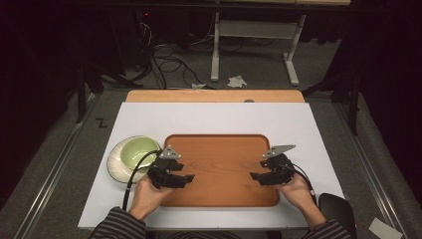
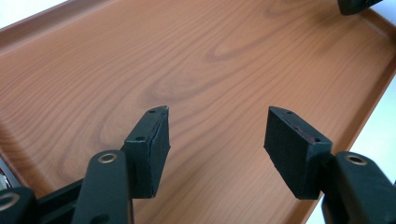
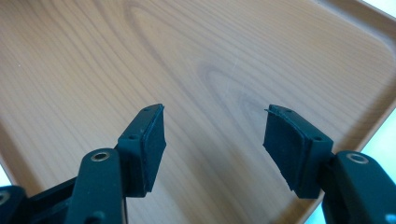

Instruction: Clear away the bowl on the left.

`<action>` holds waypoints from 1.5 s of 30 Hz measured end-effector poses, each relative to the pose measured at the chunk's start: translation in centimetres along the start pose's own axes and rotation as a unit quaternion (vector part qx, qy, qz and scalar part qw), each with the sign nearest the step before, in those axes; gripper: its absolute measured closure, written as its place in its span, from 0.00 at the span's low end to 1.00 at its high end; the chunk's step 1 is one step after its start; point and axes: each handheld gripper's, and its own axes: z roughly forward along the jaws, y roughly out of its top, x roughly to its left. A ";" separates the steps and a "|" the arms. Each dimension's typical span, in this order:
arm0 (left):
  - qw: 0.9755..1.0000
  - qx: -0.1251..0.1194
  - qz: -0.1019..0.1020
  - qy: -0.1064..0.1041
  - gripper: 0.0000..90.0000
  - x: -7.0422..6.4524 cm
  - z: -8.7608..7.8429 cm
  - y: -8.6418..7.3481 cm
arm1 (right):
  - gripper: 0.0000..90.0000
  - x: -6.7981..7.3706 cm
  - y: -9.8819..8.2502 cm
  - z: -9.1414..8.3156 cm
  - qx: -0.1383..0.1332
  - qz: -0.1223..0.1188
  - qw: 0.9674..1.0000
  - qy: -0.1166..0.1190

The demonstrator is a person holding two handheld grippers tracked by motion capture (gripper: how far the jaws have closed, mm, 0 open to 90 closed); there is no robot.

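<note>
Holding both claws over the tray (image 1: 221, 149), I see each one gaping wide with nothing between its pads. My left claw (image 1: 185, 178) hangs above the tray's left part, tips pointing toward the middle; in the left gripper view its pads (image 2: 154, 149) frame bare wood grain, and the tip of the other claw shows far off at the top right corner. My right claw (image 1: 255, 176) hangs opposite, over the tray's right part, facing the left one, well apart from it; the right gripper view shows its pads (image 3: 152, 144) above bare wood too. Behind and outside my left claw, just off the tray's left rim, a green bowl (image 1: 137, 151) sits on a white plate (image 1: 115, 167). All of it rests on a white table (image 1: 214, 117).
</note>
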 end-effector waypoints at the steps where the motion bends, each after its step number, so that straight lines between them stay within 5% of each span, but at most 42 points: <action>1: 1.000 0.002 -0.001 0.003 0.44 0.0 0.0 0.0 | 0.44 0.0 0.0 0.0 0.000 0.000 1.000 0.002; 7: 0.999 0.002 -0.021 -0.024 0.43 -0.1 -0.3 -0.2 | 0.45 0.5 0.0 0.3 0.007 -0.016 1.000 0.009; 28: 1.000 0.007 -0.017 -0.011 0.45 0.0 -0.7 -0.3 | 0.42 0.5 0.0 0.5 0.009 -0.017 1.000 0.007; 45: 1.000 -0.013 -0.018 0.011 0.46 0.3 -1.8 -0.4 | 0.42 0.5 -0.1 0.6 0.016 -0.015 1.000 0.005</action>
